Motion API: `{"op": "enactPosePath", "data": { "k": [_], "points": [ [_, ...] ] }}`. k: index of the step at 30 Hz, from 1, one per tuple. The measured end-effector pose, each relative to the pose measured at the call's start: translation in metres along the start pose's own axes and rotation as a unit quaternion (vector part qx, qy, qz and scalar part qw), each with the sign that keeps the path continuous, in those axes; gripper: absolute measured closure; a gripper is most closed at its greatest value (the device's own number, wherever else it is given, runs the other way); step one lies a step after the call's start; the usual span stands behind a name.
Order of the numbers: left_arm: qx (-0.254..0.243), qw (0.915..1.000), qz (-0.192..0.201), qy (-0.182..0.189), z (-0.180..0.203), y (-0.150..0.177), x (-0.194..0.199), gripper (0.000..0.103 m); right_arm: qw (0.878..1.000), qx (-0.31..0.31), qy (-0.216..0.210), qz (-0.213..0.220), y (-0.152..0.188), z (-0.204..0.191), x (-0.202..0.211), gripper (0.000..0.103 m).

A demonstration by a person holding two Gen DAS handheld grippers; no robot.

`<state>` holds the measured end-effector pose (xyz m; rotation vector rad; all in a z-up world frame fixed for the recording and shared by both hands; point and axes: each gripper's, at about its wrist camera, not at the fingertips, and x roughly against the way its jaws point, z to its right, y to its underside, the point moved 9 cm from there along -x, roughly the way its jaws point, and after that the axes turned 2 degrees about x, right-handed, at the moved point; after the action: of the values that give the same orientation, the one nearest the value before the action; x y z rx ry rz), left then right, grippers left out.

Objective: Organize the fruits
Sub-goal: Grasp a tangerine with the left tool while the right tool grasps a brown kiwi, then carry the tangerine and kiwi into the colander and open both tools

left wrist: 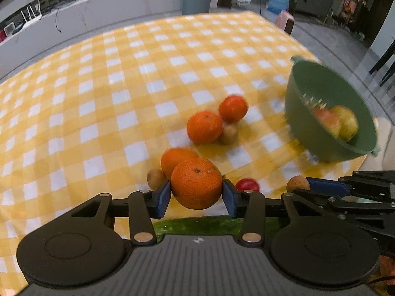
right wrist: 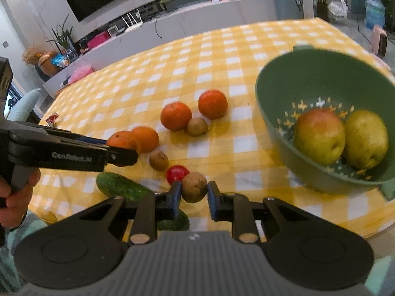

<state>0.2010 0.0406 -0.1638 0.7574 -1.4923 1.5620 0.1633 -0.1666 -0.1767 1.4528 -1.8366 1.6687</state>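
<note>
Left gripper (left wrist: 196,194) clamps a round pebbly-skinned orange mandarin (left wrist: 196,183) between its blue pads, jaws spread wide to the fruit's width, fruit lifted above the yellow-and-white checked tablecloth (left wrist: 123,79). Right gripper (right wrist: 194,193) pinches a small brown fuzzy kiwi (right wrist: 194,190), jaws narrow, just in front of a red tomato (right wrist: 177,174). Green perforated plastic colander (right wrist: 291,79) sits right, blurred, holding a red-green apple (right wrist: 319,135) touching a yellow-green pear (right wrist: 366,139). Dark green cucumber (right wrist: 118,187) lies under both grippers. Three more mandarins (right wrist: 175,116) and two kiwis (right wrist: 197,126) lie loose mid-table, near the colander but outside it.
</note>
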Motion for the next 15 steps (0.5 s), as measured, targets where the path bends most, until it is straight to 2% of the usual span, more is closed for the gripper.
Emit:
{"op": "enactPosePath", "data": {
  "k": [5, 9, 15],
  "points": [
    [0.013, 0.9991, 0.031, 0.024, 0.015, -0.014, 0.032, 0.053, 1.000, 0.001, -0.004, 0.022, -0.009, 0.007, 0.025, 0.084],
    [0.022, 0.9969, 0.050, 0.058, 0.039, -0.030, 0.052, 0.053, 0.999, 0.005, -0.003, 0.035, -0.017, 0.017, 0.045, 0.084],
    [-0.008, 0.9927, 0.064, 0.102, 0.091, -0.052, 0.065, 0.053, 0.998, 0.027, 0.020, 0.046, -0.033, 0.044, 0.073, 0.084]
  ]
}}
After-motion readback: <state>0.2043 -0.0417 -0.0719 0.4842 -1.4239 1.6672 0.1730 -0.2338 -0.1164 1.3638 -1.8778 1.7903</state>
